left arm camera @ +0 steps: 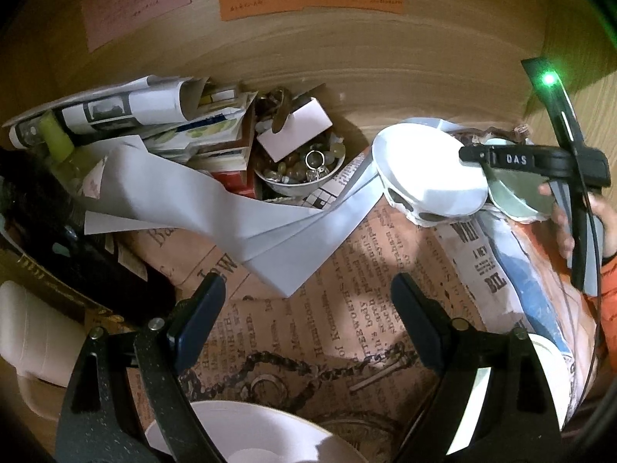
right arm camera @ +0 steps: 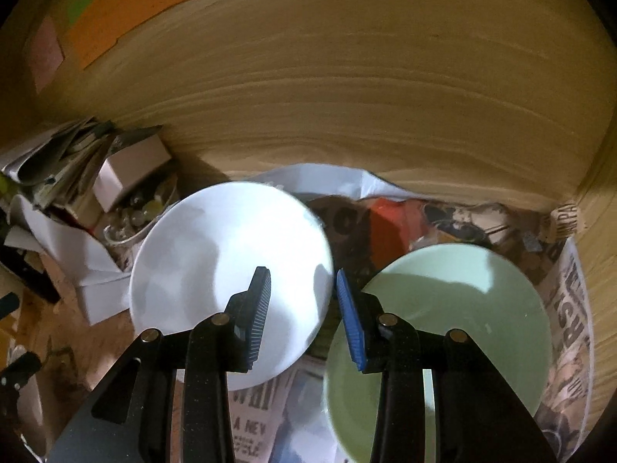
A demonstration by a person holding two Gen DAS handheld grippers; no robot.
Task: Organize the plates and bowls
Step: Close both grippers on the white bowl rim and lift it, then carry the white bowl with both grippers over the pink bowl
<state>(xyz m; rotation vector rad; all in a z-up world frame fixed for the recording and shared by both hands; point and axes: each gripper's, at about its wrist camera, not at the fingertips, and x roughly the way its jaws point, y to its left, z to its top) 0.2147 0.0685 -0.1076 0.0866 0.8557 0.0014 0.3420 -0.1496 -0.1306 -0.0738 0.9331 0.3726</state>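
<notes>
A white plate (right arm camera: 231,270) (left arm camera: 428,166) lies tilted on a white dish with dark spots (left arm camera: 408,204). My right gripper (right arm camera: 301,274) stands open over its right rim. One finger is above the plate and the other is just outside the edge, and neither pad presses on it. A pale green plate (right arm camera: 462,308) (left arm camera: 516,193) lies just to the right of it on the printed paper. My left gripper (left arm camera: 308,301) hangs wide open over the newspaper-print cover (left arm camera: 347,270) with nothing between its fingers. Below it shows the rim of a white bowl (left arm camera: 250,432).
A small bowl of trinkets (left arm camera: 304,177) stands by a heap of papers and boxes (left arm camera: 154,127), with loose white sheets (left arm camera: 216,208) spilling across. A green bottle (left arm camera: 58,135) is at the left. A wooden wall (left arm camera: 347,50) closes the back. A person's hand (left arm camera: 563,227) holds the right gripper.
</notes>
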